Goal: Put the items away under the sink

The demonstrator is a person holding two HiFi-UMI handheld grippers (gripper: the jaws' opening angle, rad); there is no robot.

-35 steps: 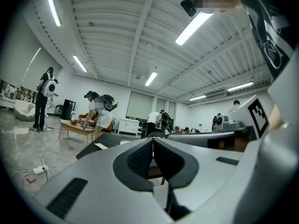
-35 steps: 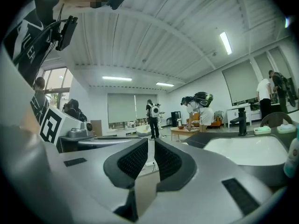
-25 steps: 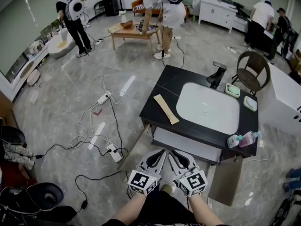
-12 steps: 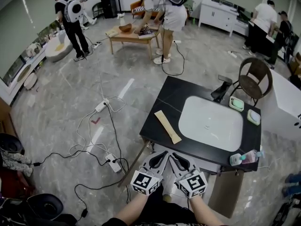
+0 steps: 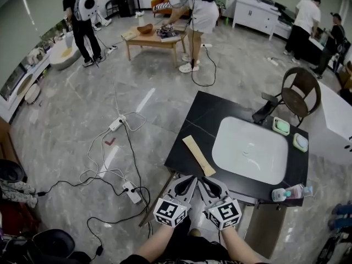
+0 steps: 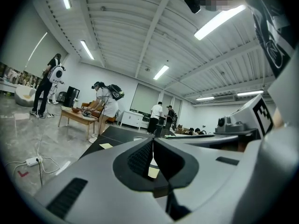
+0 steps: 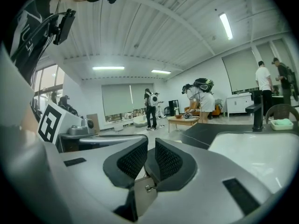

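**Both grippers were empty at the near edge of the sink counter.**
You held the left gripper (image 5: 186,183) clenched tight and the right gripper (image 5: 209,185) all but closed, with nothing between either pair of jaws. The bottles (image 5: 287,193) sat at the front right corner of the black counter (image 5: 190,139). Two pale green trays (image 5: 281,126) sat right of the white basin (image 5: 250,150), and the wooden strip (image 5: 198,155) lay left of it.
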